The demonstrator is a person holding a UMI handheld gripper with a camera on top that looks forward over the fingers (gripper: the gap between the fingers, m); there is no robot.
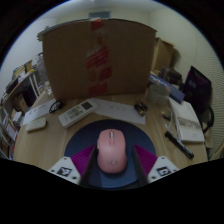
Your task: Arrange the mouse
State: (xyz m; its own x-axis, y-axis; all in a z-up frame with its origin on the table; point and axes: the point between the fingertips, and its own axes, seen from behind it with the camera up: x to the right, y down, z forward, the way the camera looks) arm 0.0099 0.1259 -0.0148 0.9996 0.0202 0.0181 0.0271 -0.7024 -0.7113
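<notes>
A pink mouse (112,150) lies on a round dark blue mouse mat (82,136) on the wooden desk (40,145). It stands between my gripper's fingers, lengthwise, with its wheel end pointing away. My gripper (113,162) is open. The left magenta pad (86,159) lies close along the mouse's side. The right pad (144,158) shows a dark gap to the mouse. The mouse's near end is hidden below the fingers.
A large cardboard box (97,55) stands at the back of the desk. A white keyboard (76,112) and papers (120,108) lie beyond the mat. A notebook (187,127) and a dark pen (179,146) lie at the right, clutter at the left.
</notes>
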